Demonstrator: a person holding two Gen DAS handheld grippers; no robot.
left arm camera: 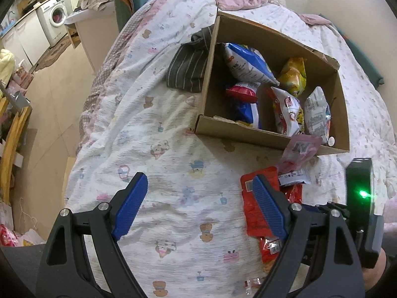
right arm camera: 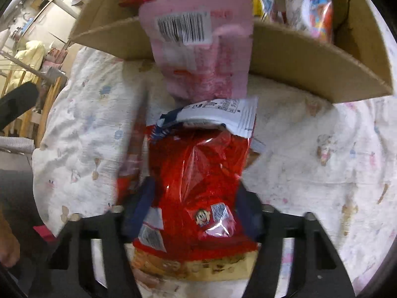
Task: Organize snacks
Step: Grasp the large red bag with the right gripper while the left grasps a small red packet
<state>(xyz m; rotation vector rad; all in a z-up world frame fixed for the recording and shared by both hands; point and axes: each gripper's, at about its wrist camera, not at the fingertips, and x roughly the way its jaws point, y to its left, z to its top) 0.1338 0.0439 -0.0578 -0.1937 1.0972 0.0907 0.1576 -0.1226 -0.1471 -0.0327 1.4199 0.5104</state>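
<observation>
A cardboard box (left arm camera: 248, 131) stands on the bed and holds several snack bags, among them a blue and white bag (left arm camera: 248, 64) and a yellow bag (left arm camera: 294, 74). My left gripper (left arm camera: 198, 206) is open and empty over the quilt, in front of the box. A flat red packet (left arm camera: 255, 211) lies behind its right finger. My right gripper (right arm camera: 196, 213) is shut on a red snack bag (right arm camera: 198, 173), held just in front of the box's near wall (right arm camera: 297, 47). A pink pouch (right arm camera: 201, 49) leans on that wall, with a white packet (right arm camera: 223, 114) below it.
A striped dark cloth (left arm camera: 188, 69) lies left of the box. The bed's left edge drops to the floor (left arm camera: 54, 94). A washing machine (left arm camera: 55, 16) stands far left. The right gripper's body with a green light (left arm camera: 362, 193) is at the right.
</observation>
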